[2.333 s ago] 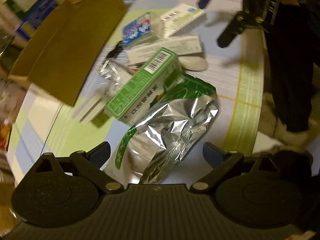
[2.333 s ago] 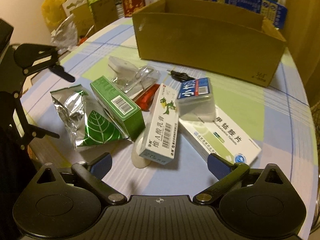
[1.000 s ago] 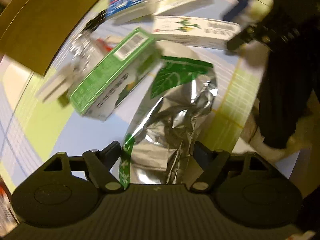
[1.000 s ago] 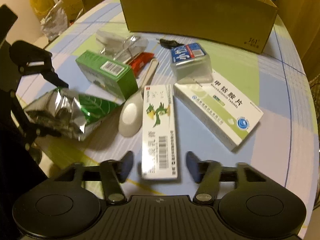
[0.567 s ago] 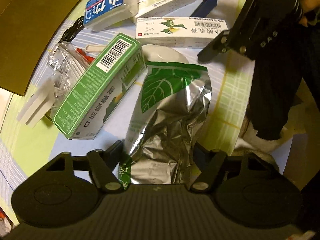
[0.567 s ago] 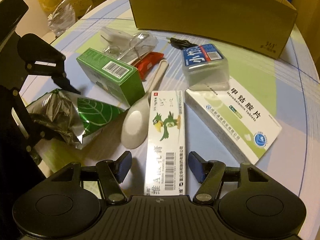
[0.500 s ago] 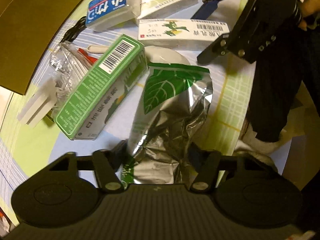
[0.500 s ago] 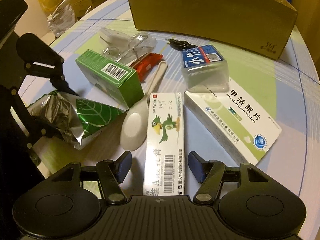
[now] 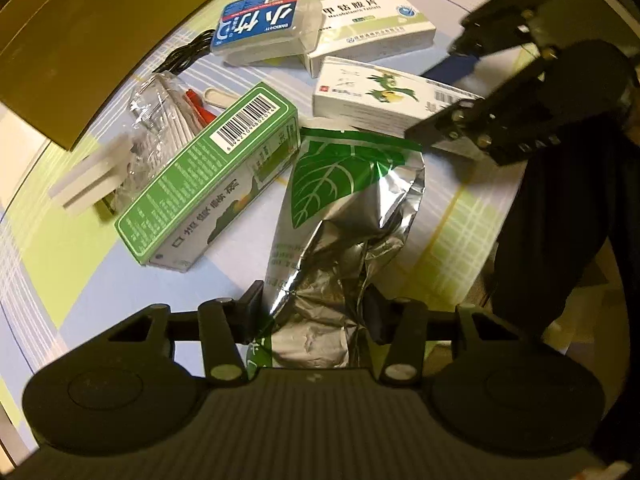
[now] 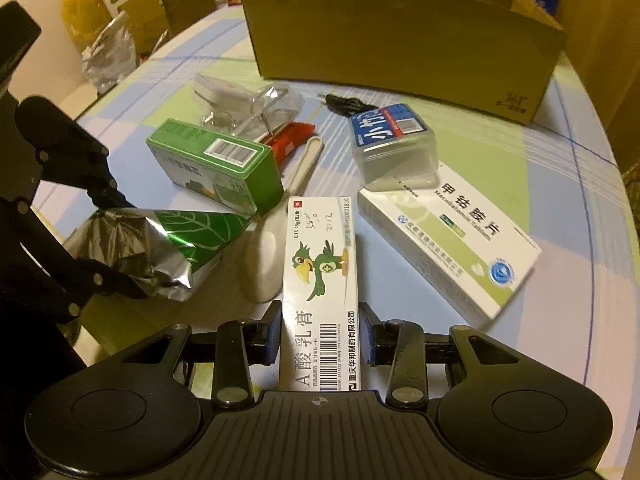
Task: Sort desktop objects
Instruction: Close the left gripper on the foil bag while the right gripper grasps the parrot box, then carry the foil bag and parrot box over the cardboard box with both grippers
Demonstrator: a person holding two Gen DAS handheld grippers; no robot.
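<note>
Two items are in grip at once. The right gripper [image 10: 319, 330] is closed on the near end of the white ointment box [image 10: 320, 276] (the one with a green cartoon bird), its blue pads [image 10: 273, 334] pressed against both long sides; the box lies flat on the counter [image 10: 568, 320], pointing away from the camera. The left gripper [image 9: 314, 312] has pinched the crumpled lower end of the silver foil pouch [image 9: 340, 216], whose green leaf print faces up; its fingers [image 9: 252, 304] press into the foil from both sides, and the pouch rests on the counter.

Just beside the pouch lies the green carton [image 9: 216, 172], barcode up, one corner touching the pouch's top edge. A white plastic spoon [image 10: 276, 240] sits between the green carton and the ointment box, its bowl touching the box's left side. Right of the ointment box lies a larger white-and-green tablet box [image 10: 452, 236], set at an angle, and a clear plastic case with a blue label [image 10: 390, 144] leans on its far end. Behind the green carton there is a clear crinkled wrapper [image 10: 268, 108] with a white flat piece [image 10: 216, 90] and a red sachet [image 10: 290, 140] touching it; a black cable [image 10: 346, 104] lies near the blue-labelled case.

Farther back stands a cardboard box [image 10: 400, 28], open at the top, on the checked counter. Beyond the counter's left edge are a yellow bag [image 10: 86, 4] and more cartons, too dim to read.
</note>
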